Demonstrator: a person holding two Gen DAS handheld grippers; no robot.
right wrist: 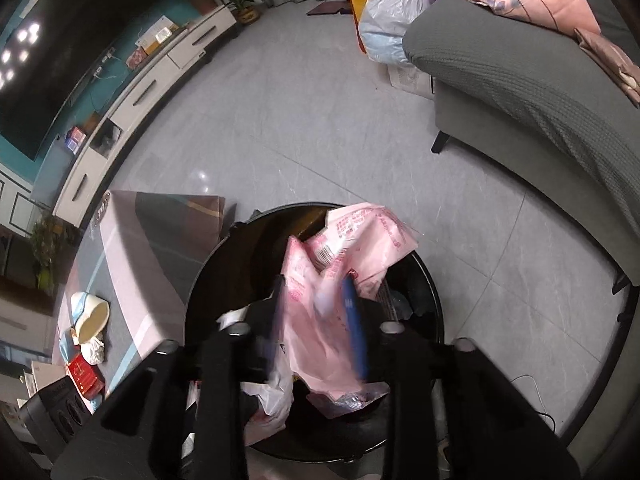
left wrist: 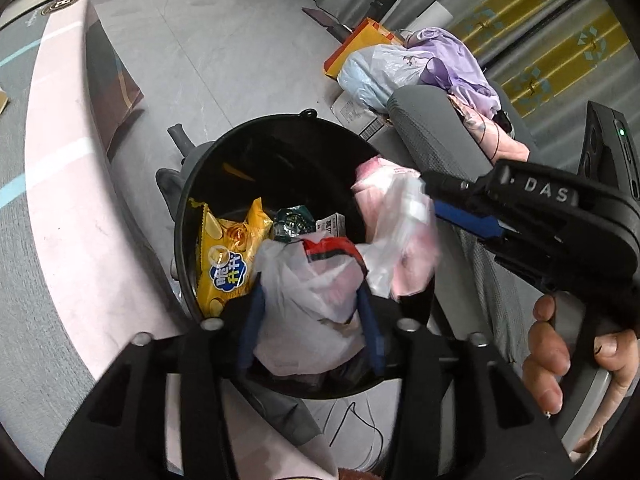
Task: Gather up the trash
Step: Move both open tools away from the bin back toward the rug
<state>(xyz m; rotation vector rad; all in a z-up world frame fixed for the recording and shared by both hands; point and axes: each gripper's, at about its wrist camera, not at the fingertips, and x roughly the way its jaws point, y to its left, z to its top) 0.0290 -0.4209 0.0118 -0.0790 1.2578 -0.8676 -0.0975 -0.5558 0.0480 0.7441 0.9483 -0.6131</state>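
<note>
A black bin (left wrist: pixel 192 208) (right wrist: pixel 432 300) stands on the floor below both grippers, holding a yellow snack packet (left wrist: pixel 228 256) and other wrappers. My left gripper (left wrist: pixel 310 320) hangs over the bin's near side, its blue-padded jaws apart, with a white plastic bag (left wrist: pixel 308 300) loose between them. My right gripper (right wrist: pixel 316 320) (left wrist: pixel 430 192) is over the bin's right side, held by a person's hand (left wrist: pixel 548 356). Its jaws stand apart too, and a crumpled pink plastic bag (right wrist: pixel 360 232) (left wrist: pixel 400 232), blurred, lies between and under them. The white bag (right wrist: pixel 272 400) shows below the pink one.
A grey sofa (right wrist: pixel 520 92) (left wrist: pixel 432 132) with clothes on it runs along the right. A pink-topped low table (left wrist: pixel 60 200) (right wrist: pixel 132 248) flanks the bin's left, bearing a bowl (right wrist: pixel 92 320) and a red box. Filled bags (left wrist: pixel 372 68) sit on the floor beyond. A TV cabinet (right wrist: pixel 160 80) lines the far wall.
</note>
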